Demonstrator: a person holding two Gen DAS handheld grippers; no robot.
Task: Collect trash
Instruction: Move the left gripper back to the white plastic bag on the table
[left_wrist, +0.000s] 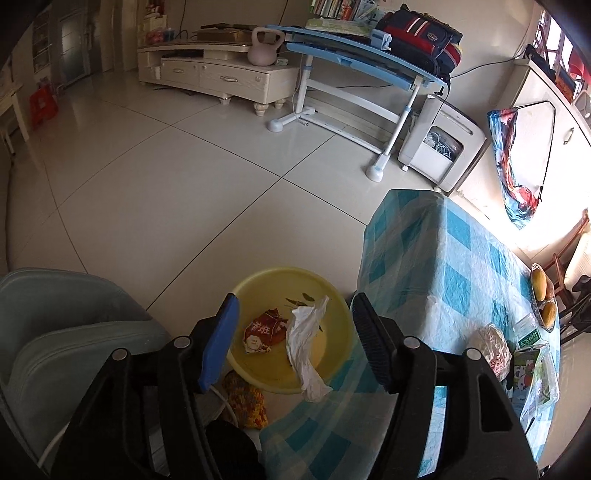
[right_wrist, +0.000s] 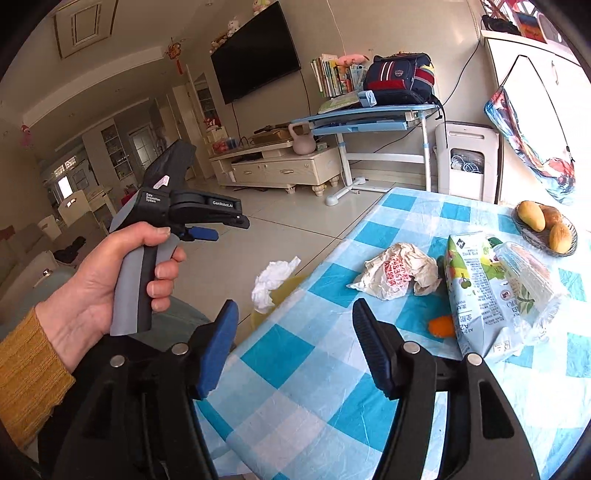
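Observation:
A yellow basin (left_wrist: 325, 306) stands on the floor beside the table and holds a red snack wrapper (left_wrist: 264, 330). A white tissue (left_wrist: 304, 347) is in mid-air over the basin; it also shows in the right wrist view (right_wrist: 271, 282). My left gripper (left_wrist: 291, 339) is open and empty above the basin; its body shows held in a hand (right_wrist: 177, 221). My right gripper (right_wrist: 293, 347) is open and empty over the table's near edge. On the checked tablecloth (right_wrist: 332, 354) lie a crumpled white wrapper (right_wrist: 397, 273), a milk carton (right_wrist: 476, 295), a clear plastic cup (right_wrist: 528, 288) and an orange scrap (right_wrist: 441, 326).
A bowl of mangoes (right_wrist: 545, 225) sits at the table's far right. A light blue chair (left_wrist: 62, 332) is left of the basin, a knitted cloth (left_wrist: 245, 402) by it. A blue desk (right_wrist: 369, 118), white appliance (right_wrist: 465, 162) and TV cabinet (right_wrist: 280, 170) stand across the tiled floor.

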